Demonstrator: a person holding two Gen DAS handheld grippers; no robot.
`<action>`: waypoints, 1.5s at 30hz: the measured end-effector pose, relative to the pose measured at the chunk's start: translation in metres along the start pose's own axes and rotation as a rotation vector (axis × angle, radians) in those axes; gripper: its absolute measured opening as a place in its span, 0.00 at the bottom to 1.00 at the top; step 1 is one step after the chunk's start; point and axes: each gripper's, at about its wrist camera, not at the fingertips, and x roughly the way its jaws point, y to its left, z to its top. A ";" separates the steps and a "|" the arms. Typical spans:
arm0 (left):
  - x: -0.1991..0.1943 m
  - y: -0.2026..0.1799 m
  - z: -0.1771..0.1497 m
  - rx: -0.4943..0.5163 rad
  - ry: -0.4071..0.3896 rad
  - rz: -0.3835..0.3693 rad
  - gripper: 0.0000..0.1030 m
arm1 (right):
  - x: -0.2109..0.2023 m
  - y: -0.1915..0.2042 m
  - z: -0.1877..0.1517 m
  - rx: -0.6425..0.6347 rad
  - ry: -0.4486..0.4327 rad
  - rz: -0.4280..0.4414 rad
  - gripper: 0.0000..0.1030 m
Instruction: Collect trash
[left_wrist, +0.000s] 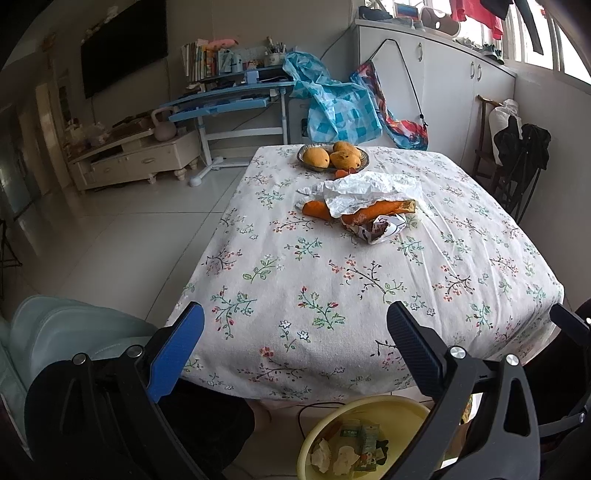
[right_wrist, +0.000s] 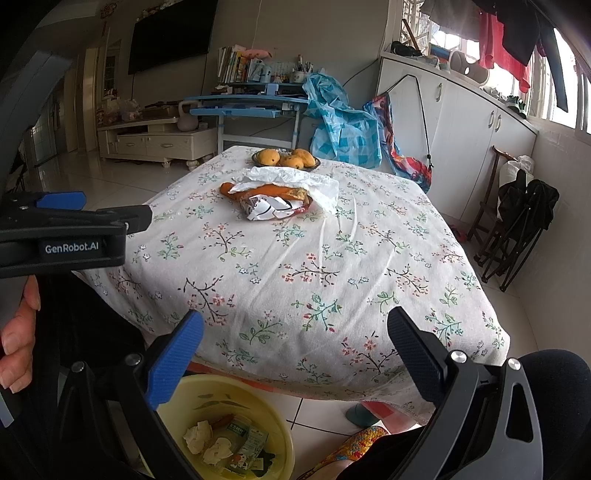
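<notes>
Orange peel (left_wrist: 373, 210) half under white paper (left_wrist: 369, 192); basin (left_wrist: 314, 439) partly behind tools.

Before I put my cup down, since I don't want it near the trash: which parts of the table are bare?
The near half of the tablecloth is bare, from the front edge up to the crumpled wrappers. Strips either side of them are free too. The far middle is crowded: wrappers, then the mango bowl.

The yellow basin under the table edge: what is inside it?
Inside the yellow basin lie crumpled tissues and a flattened green carton. The gripper frame covers part of the basin, so anything there is hidden.
</notes>
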 end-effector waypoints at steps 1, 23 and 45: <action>0.000 0.000 0.000 0.000 -0.001 0.000 0.93 | 0.000 0.000 0.000 0.000 0.001 0.000 0.93; 0.000 0.000 0.001 -0.008 -0.001 0.001 0.93 | -0.001 0.000 0.001 0.000 0.001 0.001 0.93; 0.000 -0.002 0.001 0.001 0.003 -0.003 0.93 | -0.001 0.000 0.000 -0.004 0.003 0.004 0.93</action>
